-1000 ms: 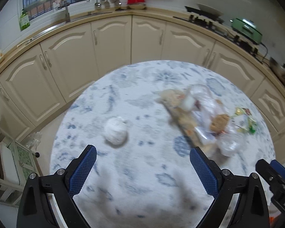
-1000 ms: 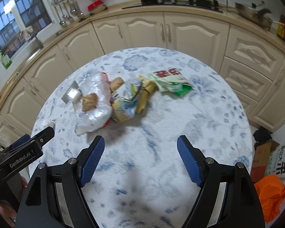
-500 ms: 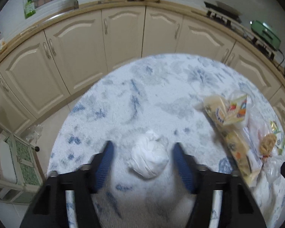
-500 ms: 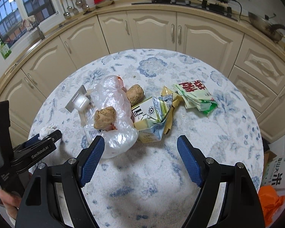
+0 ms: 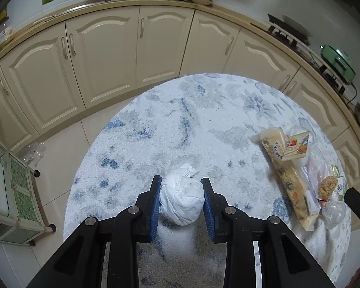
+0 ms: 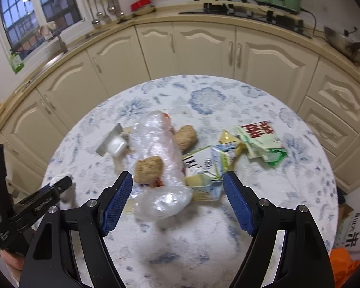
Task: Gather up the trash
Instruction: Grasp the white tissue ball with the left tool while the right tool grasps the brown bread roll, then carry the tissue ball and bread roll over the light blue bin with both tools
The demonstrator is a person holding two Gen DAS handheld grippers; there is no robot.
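Left tongs (image 5: 181, 195) are closing on the tissue wad (image 5: 182, 198) near the table's (image 5: 204, 120) left edge, seemingly to lift it, while the right tongs (image 6: 177, 200), unclenched and closing, straddle the plastic bag (image 6: 158, 168).

Bare counter (image 5: 204, 124) lay open beyond my left gripper (image 5: 181, 182), whose jaws were closing on the tissue wad (image 5: 181, 198). To the right, the wrapper pile (image 6: 160, 158) blocked passage, filling the space between my right gripper (image 6: 177, 176) jaws.
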